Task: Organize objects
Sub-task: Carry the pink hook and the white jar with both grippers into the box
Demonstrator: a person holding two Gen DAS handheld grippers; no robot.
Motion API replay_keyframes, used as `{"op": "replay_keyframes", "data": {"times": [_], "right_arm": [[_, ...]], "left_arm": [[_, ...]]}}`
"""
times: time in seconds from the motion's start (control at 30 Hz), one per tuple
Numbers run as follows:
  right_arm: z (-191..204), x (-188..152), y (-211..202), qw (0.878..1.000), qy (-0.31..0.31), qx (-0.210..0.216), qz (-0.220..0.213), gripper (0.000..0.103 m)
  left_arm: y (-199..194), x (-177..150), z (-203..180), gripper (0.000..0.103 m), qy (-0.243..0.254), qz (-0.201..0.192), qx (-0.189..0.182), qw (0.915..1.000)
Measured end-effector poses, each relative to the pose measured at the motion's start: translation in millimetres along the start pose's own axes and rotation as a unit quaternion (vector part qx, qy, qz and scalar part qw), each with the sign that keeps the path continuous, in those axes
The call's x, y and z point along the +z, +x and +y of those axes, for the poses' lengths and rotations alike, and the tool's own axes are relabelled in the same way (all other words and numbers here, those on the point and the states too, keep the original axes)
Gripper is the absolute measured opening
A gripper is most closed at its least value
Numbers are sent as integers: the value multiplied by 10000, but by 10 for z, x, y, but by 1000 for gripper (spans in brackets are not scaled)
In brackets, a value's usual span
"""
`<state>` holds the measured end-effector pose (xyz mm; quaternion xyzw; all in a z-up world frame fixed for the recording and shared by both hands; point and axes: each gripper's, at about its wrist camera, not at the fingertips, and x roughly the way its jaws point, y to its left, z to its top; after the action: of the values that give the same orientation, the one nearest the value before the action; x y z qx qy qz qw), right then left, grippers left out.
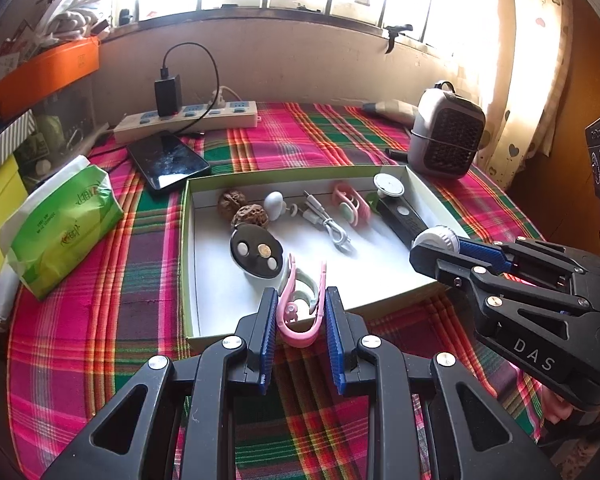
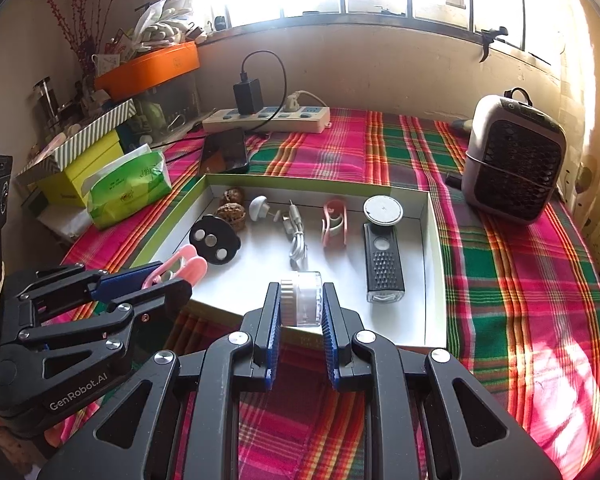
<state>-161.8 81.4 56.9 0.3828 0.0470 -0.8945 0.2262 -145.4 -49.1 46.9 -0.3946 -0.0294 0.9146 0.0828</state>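
A shallow white box with a green rim (image 1: 188, 264) (image 2: 434, 264) lies on the plaid cloth. It holds two walnuts (image 1: 244, 210), a black disc (image 1: 256, 254) (image 2: 215, 240), a white cable (image 1: 328, 226) (image 2: 296, 240), a pink clip (image 2: 334, 222), a round white puck (image 2: 383, 210) and a black grater-like bar (image 2: 382, 264). My left gripper (image 1: 302, 304) (image 2: 170, 276) is shut on a pink clip (image 1: 300, 312) (image 2: 182, 268) over the box's near edge. My right gripper (image 2: 300, 300) (image 1: 424, 252) is shut on a small clear and white round jar (image 2: 302, 300) (image 1: 438, 238) over the near right edge.
A green tissue pack (image 1: 66, 220) lies left of the box, a phone (image 1: 168, 162) and a power strip (image 1: 188, 118) behind it. A small grey heater (image 1: 446, 134) (image 2: 514, 160) stands at the back right. Stacked boxes (image 2: 84, 152) crowd the left side.
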Motion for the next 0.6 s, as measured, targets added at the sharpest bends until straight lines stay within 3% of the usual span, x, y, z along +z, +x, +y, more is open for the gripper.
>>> {"op": "replay_keyframes", "data": {"times": [0.6], "right_arm": [[66, 199, 341, 9996, -135, 122, 199, 20]], "left_arm": [[136, 99, 127, 21, -115, 58, 85, 9999]]}}
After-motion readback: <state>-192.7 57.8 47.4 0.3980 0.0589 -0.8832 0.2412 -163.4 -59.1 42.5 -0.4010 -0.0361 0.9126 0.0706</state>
